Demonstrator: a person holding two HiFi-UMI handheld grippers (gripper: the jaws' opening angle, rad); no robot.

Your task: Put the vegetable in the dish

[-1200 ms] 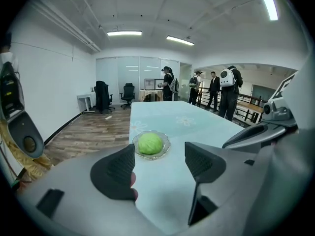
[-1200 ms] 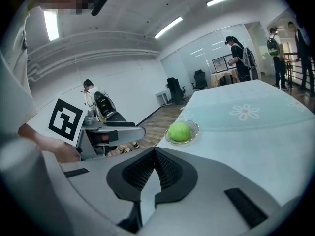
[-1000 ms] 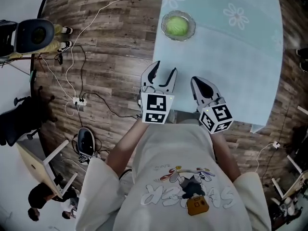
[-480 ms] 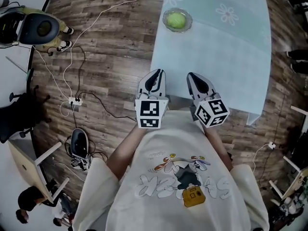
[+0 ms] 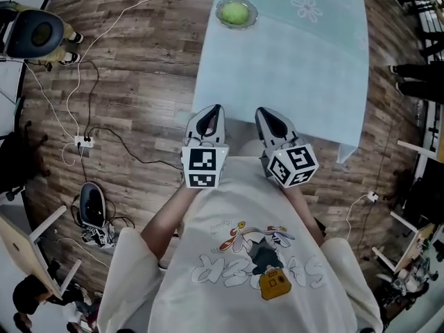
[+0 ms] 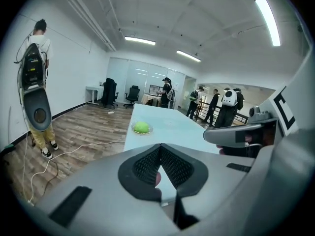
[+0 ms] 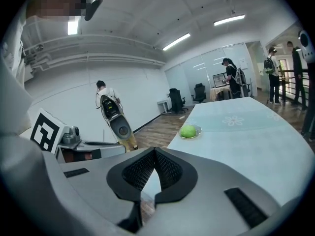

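A: why's the vegetable [image 5: 236, 12] way out there?
B: it's already sitting in the dish [image 5: 218, 11], far left corner of the table [image 5: 277, 82]. Task looks done, nothing left to carry
A: grippers?
B: left gripper [image 5: 210, 111] jaws just closed, pads together, empty. right gripper [image 5: 268, 114] also closed on nothing. Both side by side at the torso, off the near table edge, pointing forward, slightly down
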